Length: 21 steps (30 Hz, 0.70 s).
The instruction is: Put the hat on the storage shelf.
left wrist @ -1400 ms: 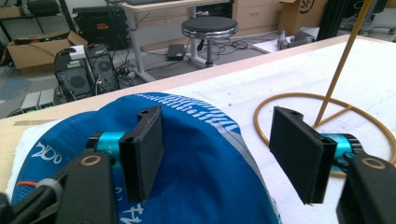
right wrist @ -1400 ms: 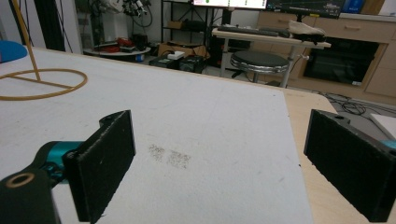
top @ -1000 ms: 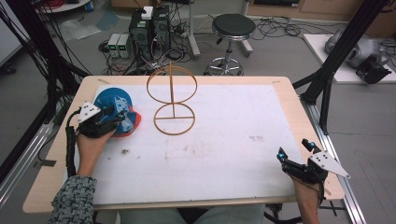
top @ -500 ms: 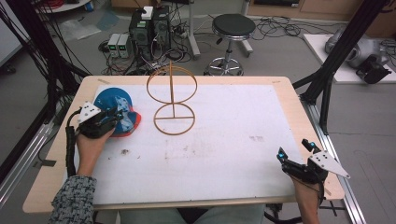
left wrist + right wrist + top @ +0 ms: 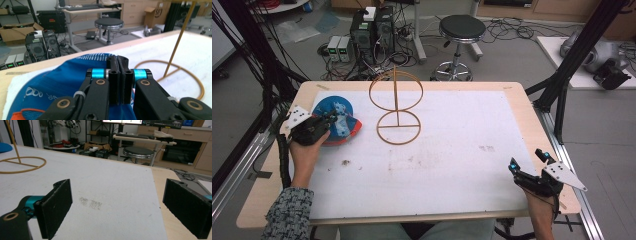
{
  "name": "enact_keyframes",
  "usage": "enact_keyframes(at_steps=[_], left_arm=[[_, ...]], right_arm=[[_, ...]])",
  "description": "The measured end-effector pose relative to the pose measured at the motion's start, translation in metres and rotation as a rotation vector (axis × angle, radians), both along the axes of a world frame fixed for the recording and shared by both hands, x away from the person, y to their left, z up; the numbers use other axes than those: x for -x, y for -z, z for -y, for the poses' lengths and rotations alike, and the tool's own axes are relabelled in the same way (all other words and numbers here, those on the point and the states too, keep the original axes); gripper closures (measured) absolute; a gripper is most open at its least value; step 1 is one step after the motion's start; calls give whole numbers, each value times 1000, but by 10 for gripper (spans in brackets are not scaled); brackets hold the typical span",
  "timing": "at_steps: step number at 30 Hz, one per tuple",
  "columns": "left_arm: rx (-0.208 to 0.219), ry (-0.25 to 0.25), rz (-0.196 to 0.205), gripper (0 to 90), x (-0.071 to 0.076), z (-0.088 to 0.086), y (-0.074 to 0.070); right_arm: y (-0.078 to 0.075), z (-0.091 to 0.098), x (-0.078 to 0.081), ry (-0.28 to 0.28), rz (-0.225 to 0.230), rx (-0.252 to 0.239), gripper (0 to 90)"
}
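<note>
A blue cap with an orange brim [image 5: 343, 127] lies on the white mat at the table's left. My left gripper [image 5: 331, 117] rests over it with its jaws pressed together; in the left gripper view the shut gripper [image 5: 121, 61] sits just above the blue fabric [image 5: 60, 80], and no fabric shows between the pads. A gold wire stand [image 5: 397, 107], an upright ring on a flat ring base, stands just right of the cap. My right gripper [image 5: 528, 161] hovers at the table's front right corner, wide open with nothing between its fingers [image 5: 56, 205].
The white mat [image 5: 462, 150] covers most of the wooden table [image 5: 512, 86]. A faint smudge [image 5: 90, 203] marks the mat ahead of the right gripper. A black stool [image 5: 462, 30], computers and cables stand on the floor beyond the far edge.
</note>
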<state>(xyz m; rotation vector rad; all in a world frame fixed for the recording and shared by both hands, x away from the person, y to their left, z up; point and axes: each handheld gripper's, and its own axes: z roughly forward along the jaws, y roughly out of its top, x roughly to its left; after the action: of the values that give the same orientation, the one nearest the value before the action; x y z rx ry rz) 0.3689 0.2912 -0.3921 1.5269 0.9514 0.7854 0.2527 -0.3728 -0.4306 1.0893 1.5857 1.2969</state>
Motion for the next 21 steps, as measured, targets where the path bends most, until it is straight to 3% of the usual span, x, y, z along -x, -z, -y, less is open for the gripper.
enact_keyframes(at_steps=[7, 15, 21], left_arm=[[-1, -37, 27, 879, -8, -1, -24], [6, -67, 17, 880, -23, 1, -55], [48, -88, 28, 880, -34, 2, -78]], right_arm=[[0, -3, -4, -15, -1, 0, 80], [0, -6, -6, -32, 2, -13, 80], [0, -6, -6, -38, 4, -15, 80]])
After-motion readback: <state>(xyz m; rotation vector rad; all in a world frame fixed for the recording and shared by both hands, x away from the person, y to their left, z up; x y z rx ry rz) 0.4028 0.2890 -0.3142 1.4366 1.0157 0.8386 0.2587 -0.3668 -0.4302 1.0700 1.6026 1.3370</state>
